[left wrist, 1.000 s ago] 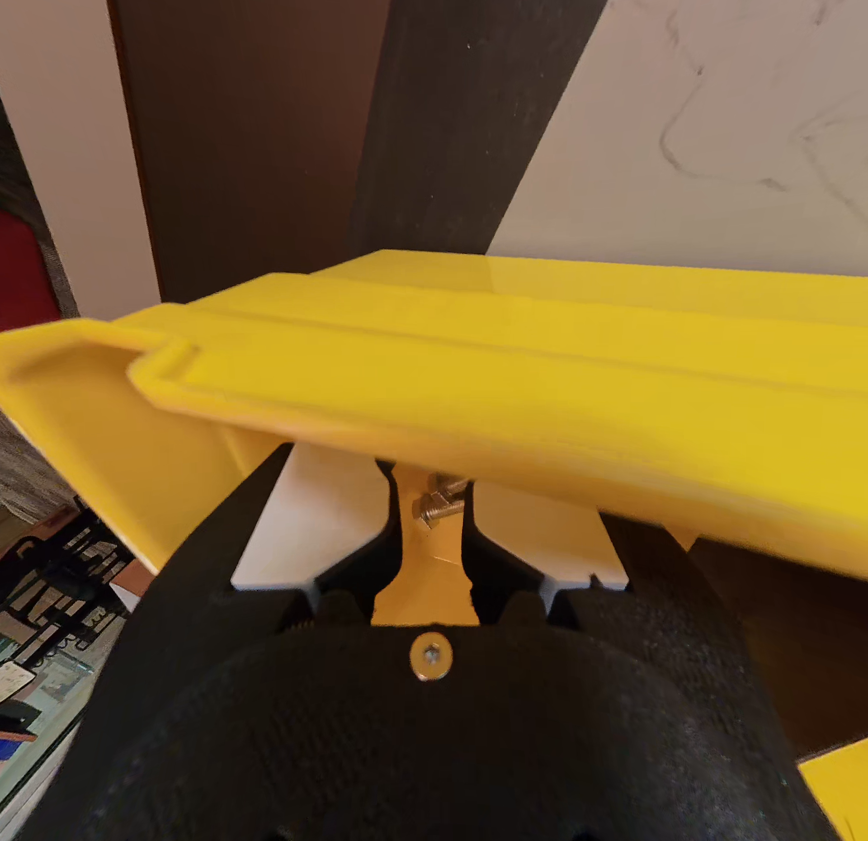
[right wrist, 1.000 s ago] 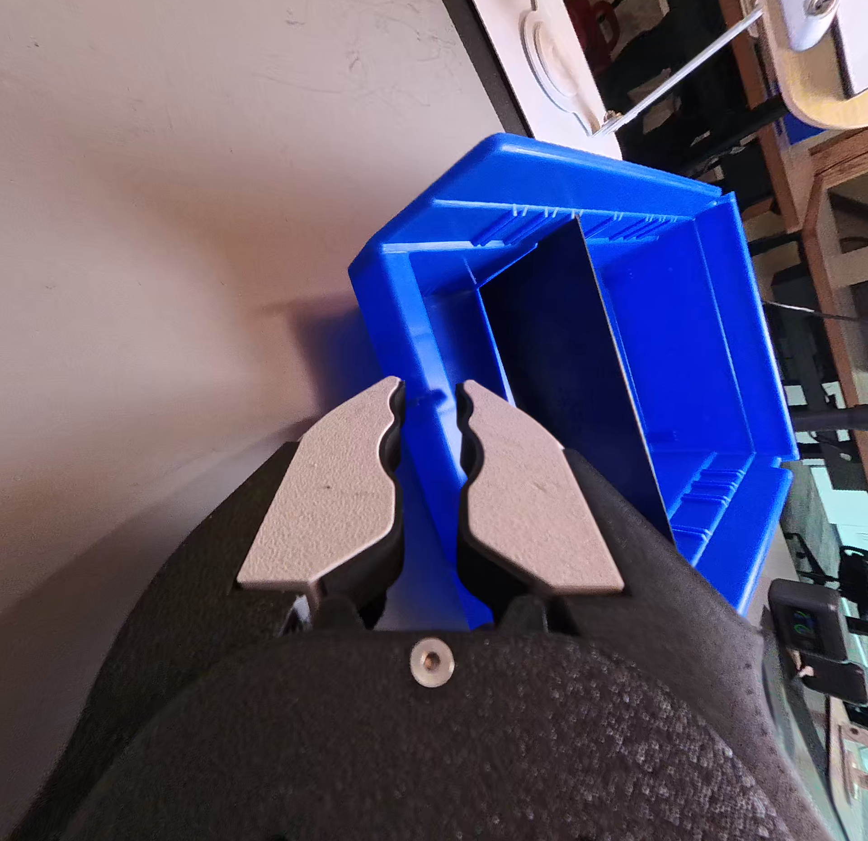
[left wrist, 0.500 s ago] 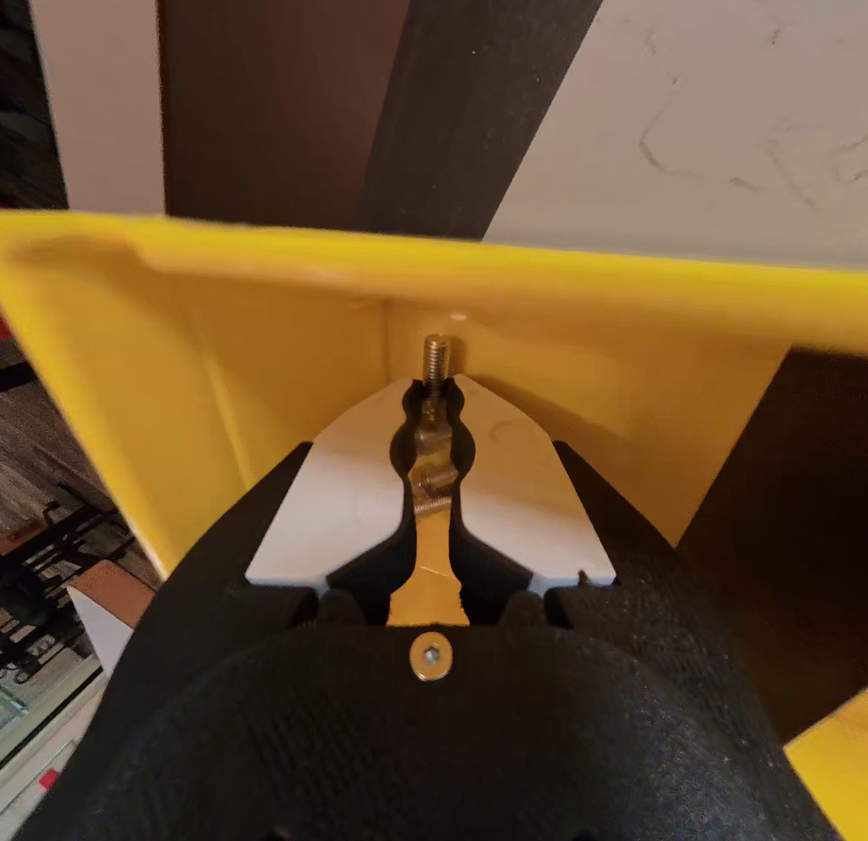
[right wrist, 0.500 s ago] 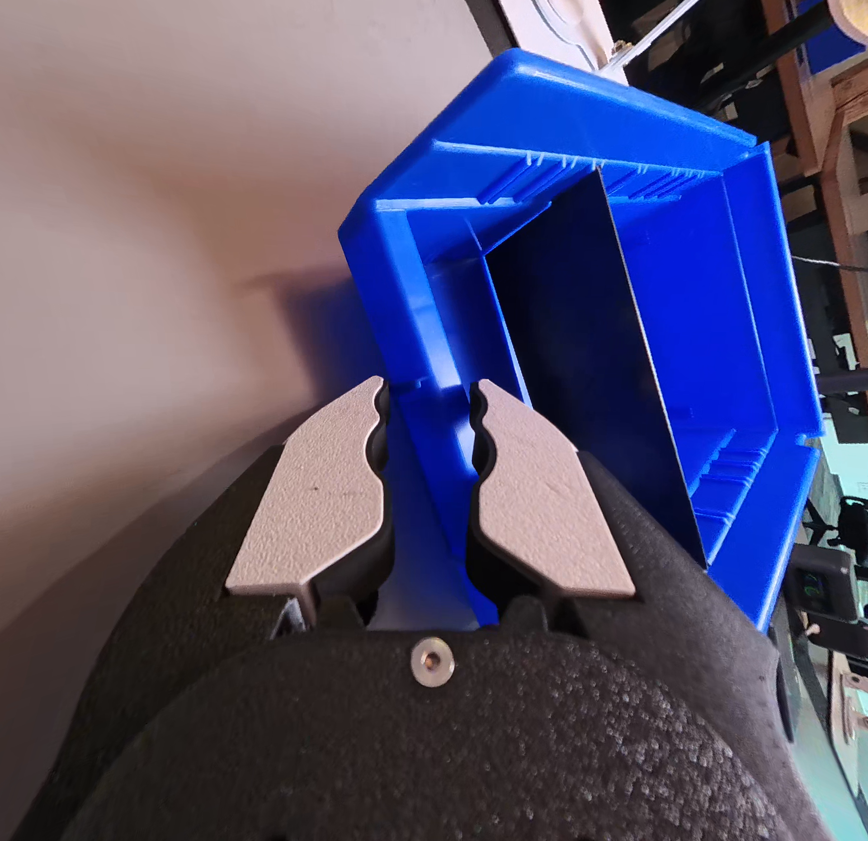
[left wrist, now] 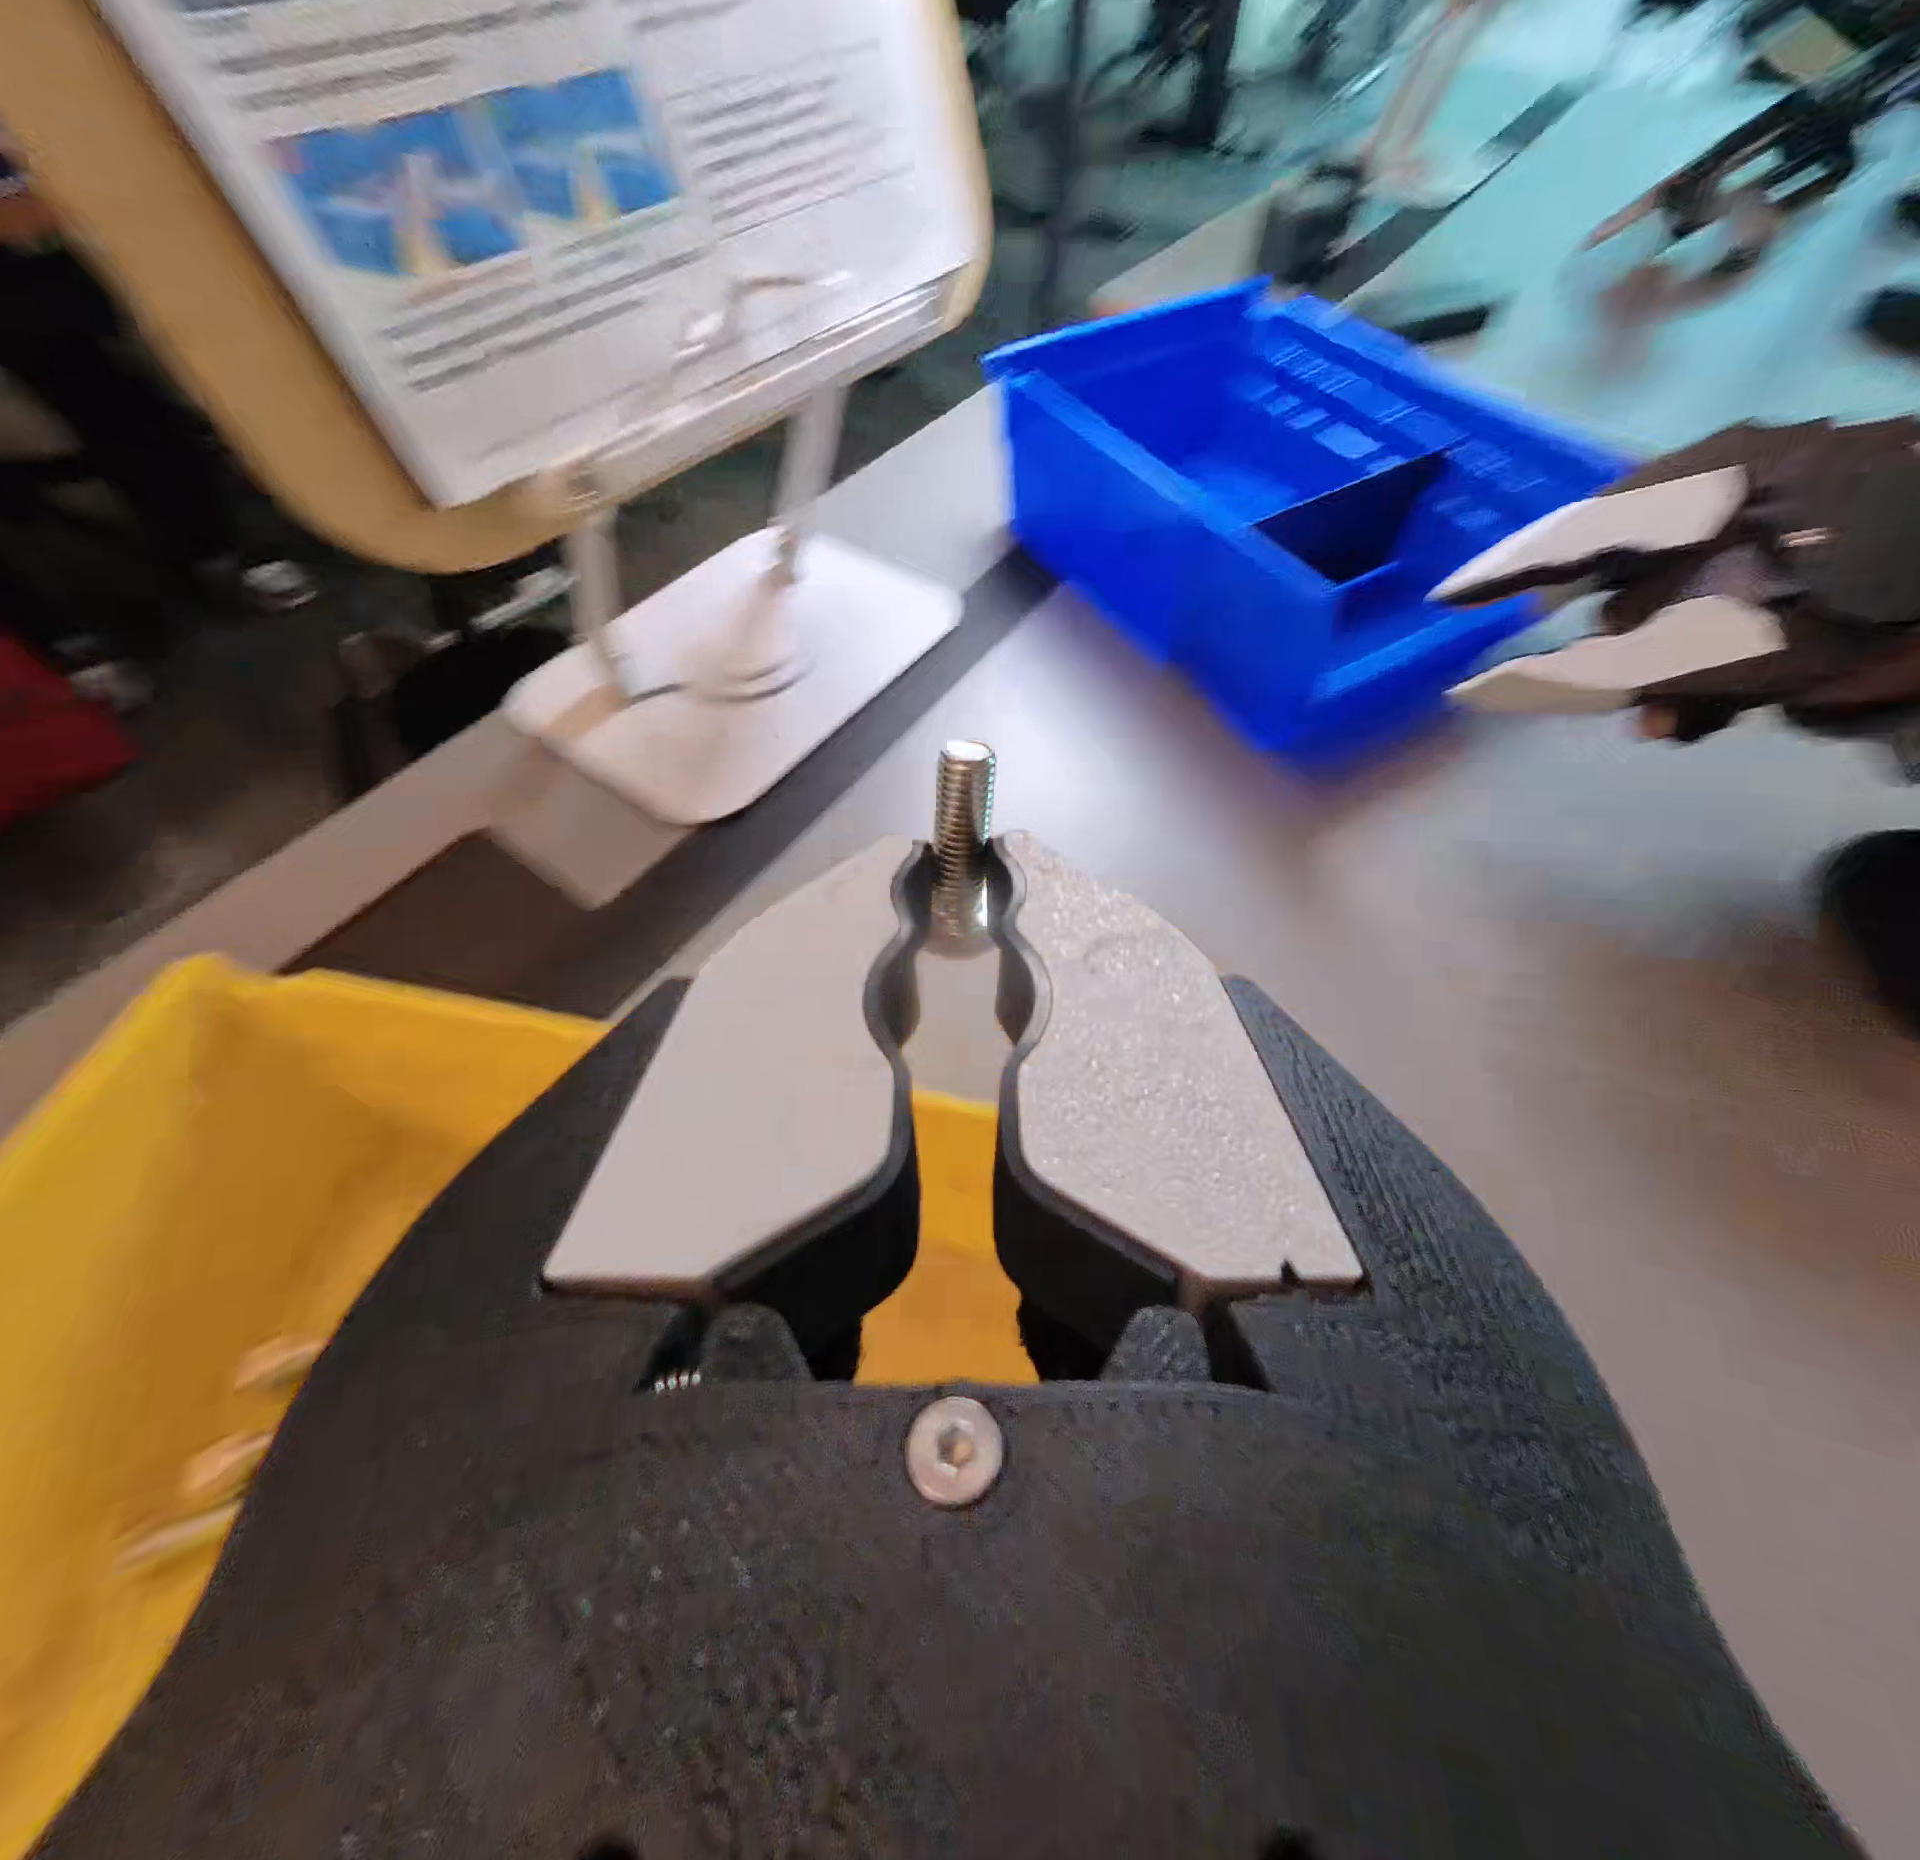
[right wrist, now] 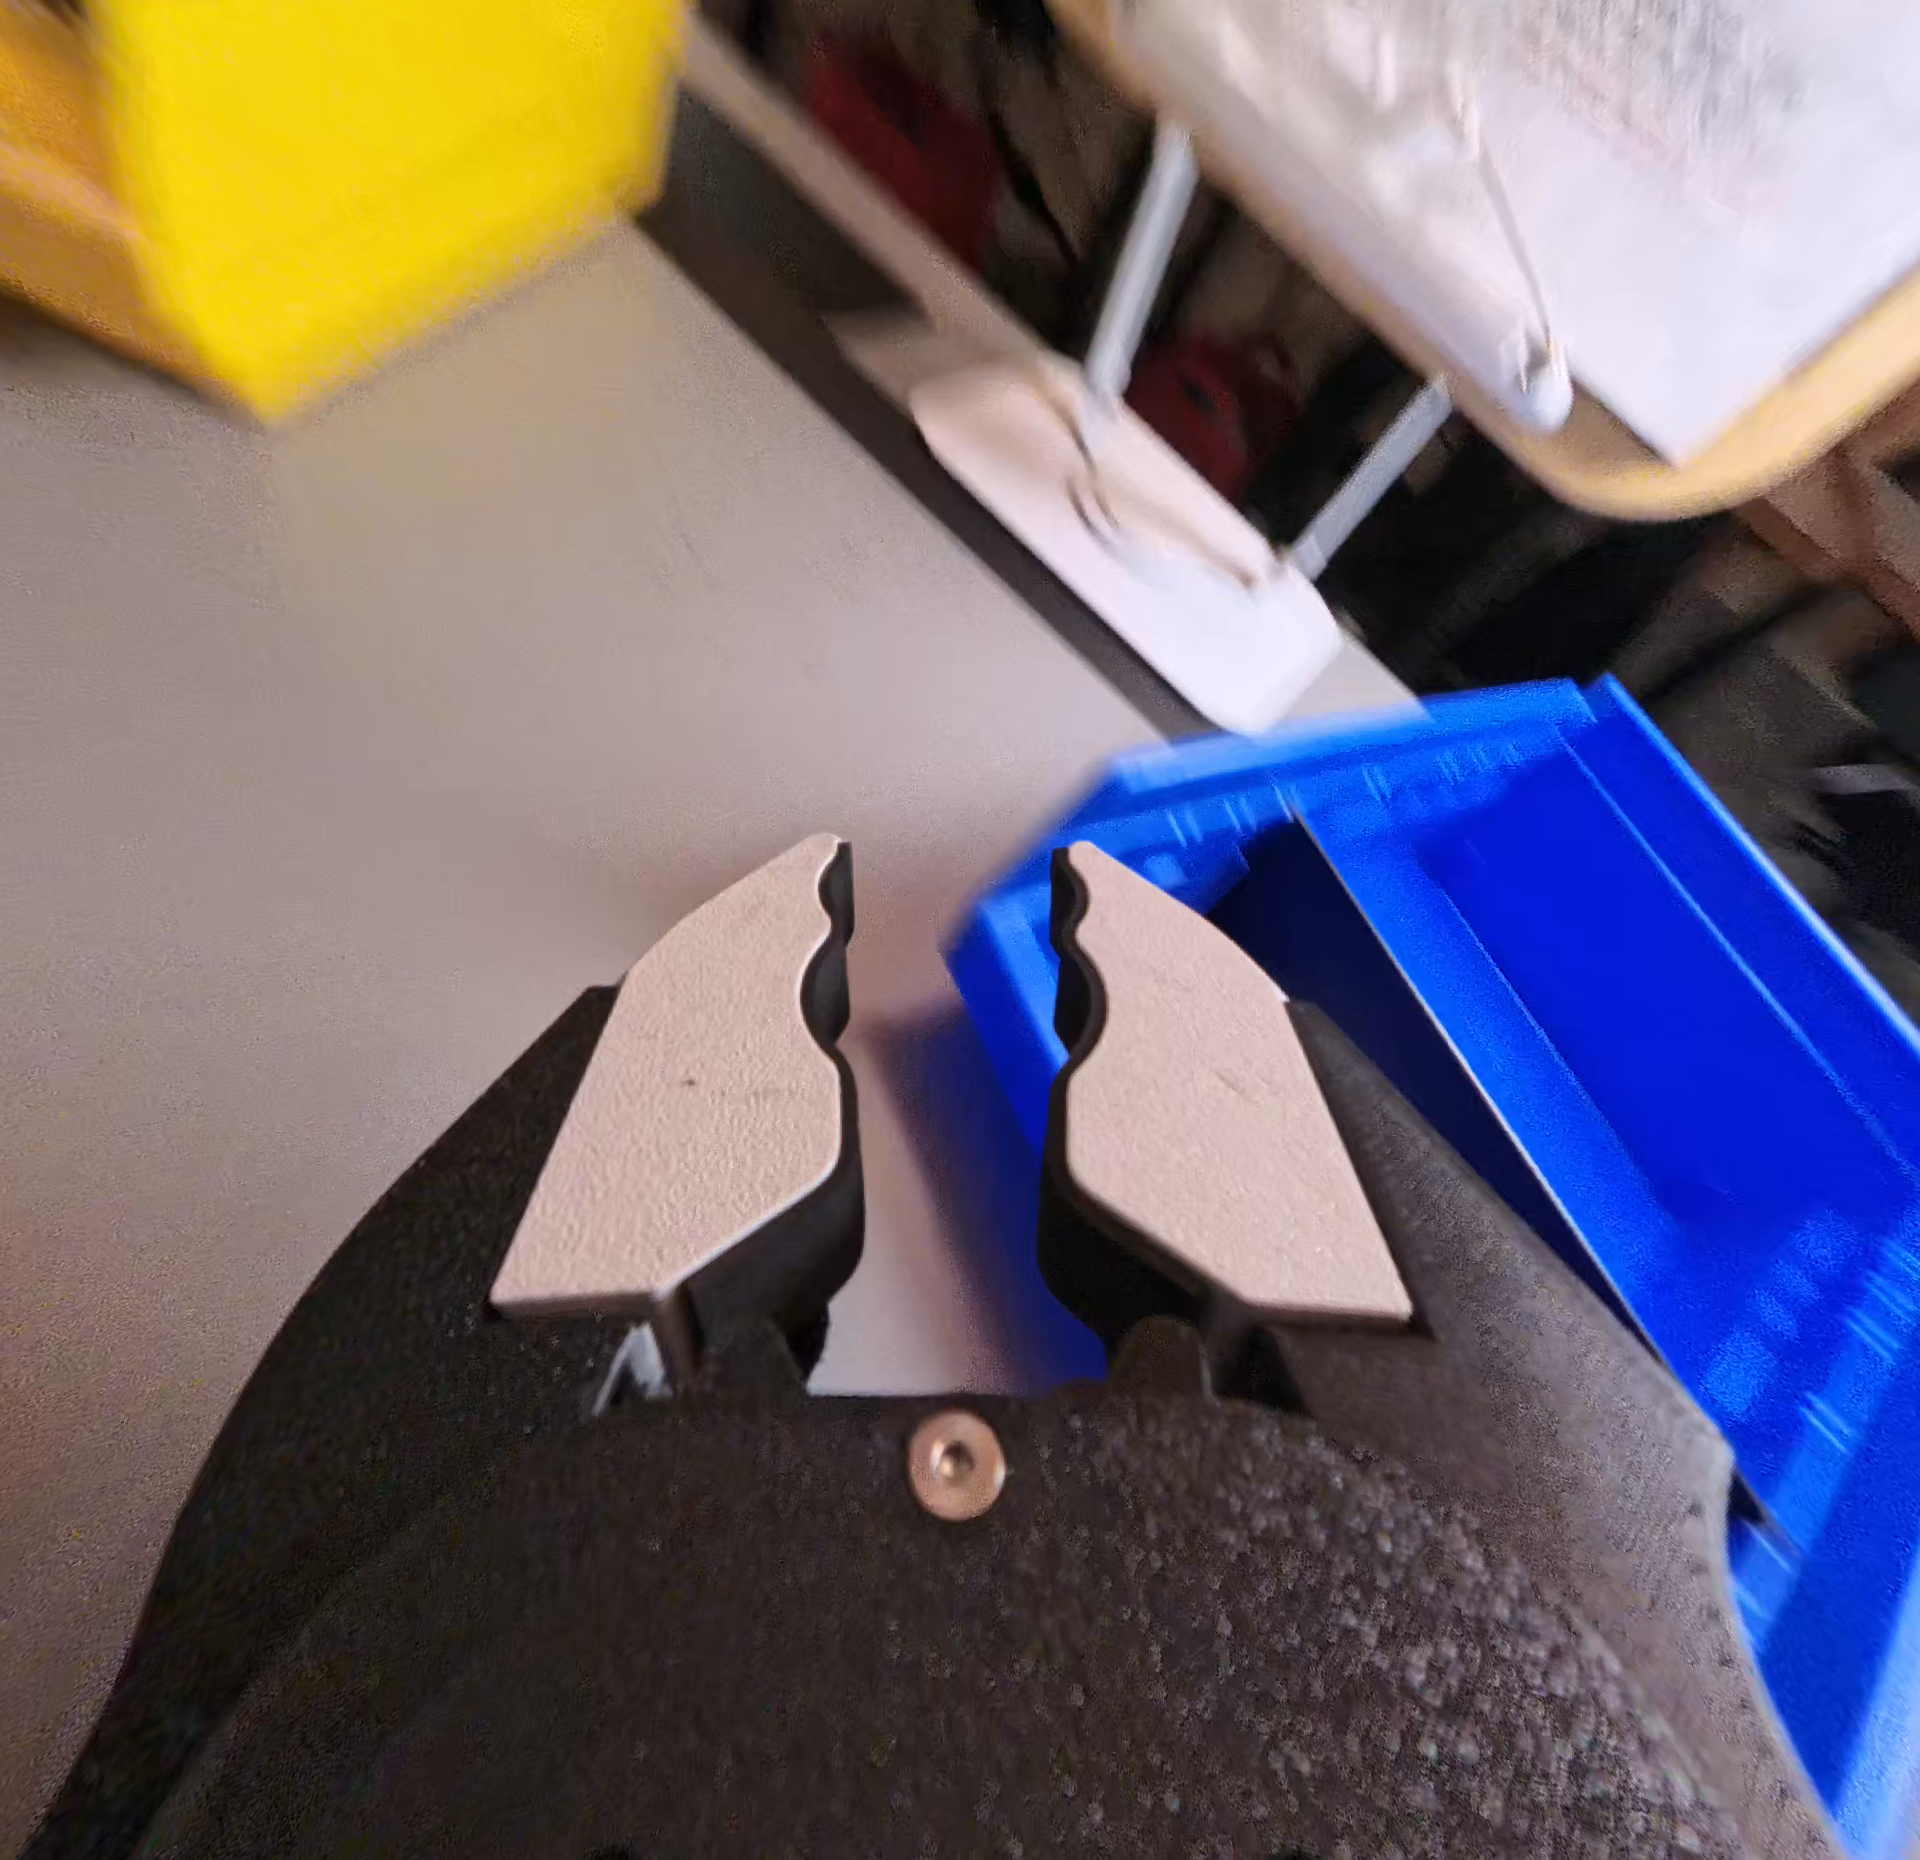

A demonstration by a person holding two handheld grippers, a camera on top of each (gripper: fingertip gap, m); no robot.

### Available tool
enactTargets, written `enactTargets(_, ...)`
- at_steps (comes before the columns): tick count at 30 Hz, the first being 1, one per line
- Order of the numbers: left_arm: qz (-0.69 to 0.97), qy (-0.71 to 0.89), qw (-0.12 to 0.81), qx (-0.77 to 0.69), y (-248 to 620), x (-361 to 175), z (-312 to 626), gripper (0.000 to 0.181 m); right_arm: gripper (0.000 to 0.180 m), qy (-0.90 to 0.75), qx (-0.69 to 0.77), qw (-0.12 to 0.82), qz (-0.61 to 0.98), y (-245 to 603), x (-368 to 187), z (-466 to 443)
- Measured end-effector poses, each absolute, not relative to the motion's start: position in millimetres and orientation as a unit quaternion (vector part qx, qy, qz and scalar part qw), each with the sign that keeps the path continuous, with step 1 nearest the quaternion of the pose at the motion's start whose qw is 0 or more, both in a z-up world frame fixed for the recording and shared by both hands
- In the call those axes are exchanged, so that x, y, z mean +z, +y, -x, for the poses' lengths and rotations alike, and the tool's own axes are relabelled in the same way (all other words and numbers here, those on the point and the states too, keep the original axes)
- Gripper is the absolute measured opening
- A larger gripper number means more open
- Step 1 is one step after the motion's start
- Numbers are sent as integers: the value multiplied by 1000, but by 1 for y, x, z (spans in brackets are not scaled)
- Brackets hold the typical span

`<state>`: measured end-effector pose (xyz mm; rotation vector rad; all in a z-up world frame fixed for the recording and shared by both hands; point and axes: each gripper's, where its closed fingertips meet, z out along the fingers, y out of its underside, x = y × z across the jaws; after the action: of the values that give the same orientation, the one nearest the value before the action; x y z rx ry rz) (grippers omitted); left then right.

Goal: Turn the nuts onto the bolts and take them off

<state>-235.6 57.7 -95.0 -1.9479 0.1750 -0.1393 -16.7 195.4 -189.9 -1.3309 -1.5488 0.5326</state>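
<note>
In the left wrist view, a yellow bin (left wrist: 260,1135) fills the lower left corner, sitting on a grey table (left wrist: 1403,979); a few blurred metal pieces, too smeared to name, lie against its inner wall. Up and behind it, at the table's far edge, a sign (left wrist: 540,179) with printed sheets stands on thin rods over a flat white base (left wrist: 748,657). In the centre, the left gripper (left wrist: 958,880) is clamped narrow on a bolt (left wrist: 964,802): the head sits in the notch between the fingertips and the threaded shank sticks out past them, pointing away from the camera, above the table just beyond the yellow bin's rim. No nut shows on its thread. To the right, a blue bin (left wrist: 1226,543) rests on the table with a dark divider (left wrist: 1351,522) across its inside. At the far right edge, the right gripper (left wrist: 1455,641) hovers just beside the blue bin's near corner, its grey fingers (left wrist: 1621,522) spread apart and blurred. In the right wrist view, the yellow bin (right wrist: 364,148) is a blur at the top left, well apart from the blue one. The right gripper (right wrist: 951,865) sits in the middle with its jaws wide and nothing between them, only bare table (right wrist: 416,719) beneath. Just to the right of its fingertips is the corner of the blue bin (right wrist: 1558,927), with the sign's base (right wrist: 1122,553) beyond it.
</note>
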Motion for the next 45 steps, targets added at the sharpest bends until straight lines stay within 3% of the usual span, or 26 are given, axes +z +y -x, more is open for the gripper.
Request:
enactTargets(1,808,84,574,-100,58,-95,207,10,34,-627,296,490,528,173,-167,27)
enactTargets(6,725,109,621,-277,60,-108,90,10,31,-591,559,356,460,89,-94,52)
enactTargets(11,723,131,609,-298,61,-137,48,10,31,-614,606,287,416,57,-119,57)
enactTargets(16,727,146,593,-315,62,-156,44,10,19,-608,635,235,415,52,-142,59)
enactTargets(20,724,144,586,-334,61,-165,43,10,9,-609,641,216,414,52,-152,59)
enactTargets(28,723,156,576,-349,58,-174,37,17,9,-621,645,189,403,48,-161,54)
enactTargets(34,723,166,579,-339,58,-176,35,10,9,-619,649,185,402,49,-161,53)
enactTargets(38,698,145,607,-350,57,-163,45,10,31,-604,657,205,402,62,-152,49)
enactTargets(45,641,187,631,-395,41,-145,34,10,31,-640,666,176,341,30,-161,40)
